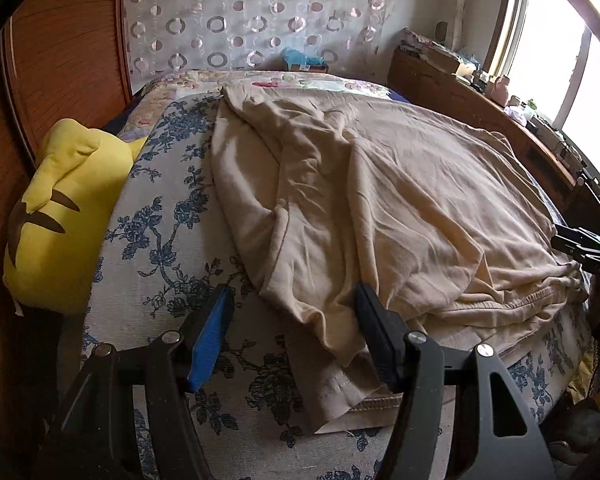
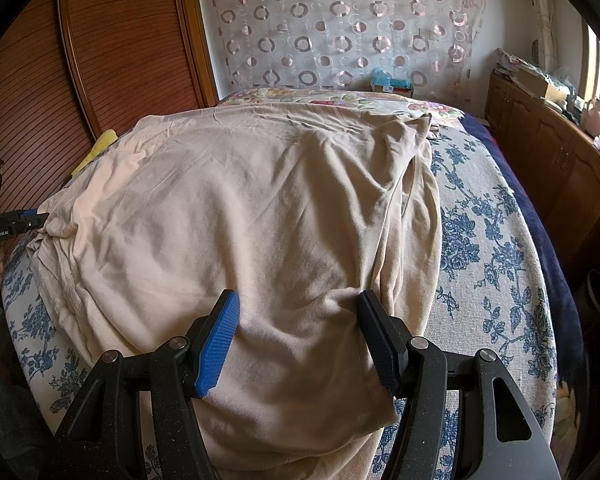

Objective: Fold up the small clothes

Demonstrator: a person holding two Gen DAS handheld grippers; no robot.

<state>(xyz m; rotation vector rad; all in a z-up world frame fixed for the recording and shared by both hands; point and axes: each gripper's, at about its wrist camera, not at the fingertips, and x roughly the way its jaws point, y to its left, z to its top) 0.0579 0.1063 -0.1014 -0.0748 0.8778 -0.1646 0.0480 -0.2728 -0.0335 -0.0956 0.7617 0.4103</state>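
Where it lies, beige garment [image 2: 240,208] runs headboardward.

Daylight from blown-out window [image 1: 556,60] — sharp, edges fisheye-bent.

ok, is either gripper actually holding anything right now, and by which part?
Nothing held, it seems. The left gripper and right gripper stand open astride the beige garment at its near edge, pads not pressing.

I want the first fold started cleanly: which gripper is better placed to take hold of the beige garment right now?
Probably the left gripper: its open fingers straddle a loose corner of the beige garment, easy to pinch. The right gripper is open over flat mid-cloth, with no edge between its fingers.
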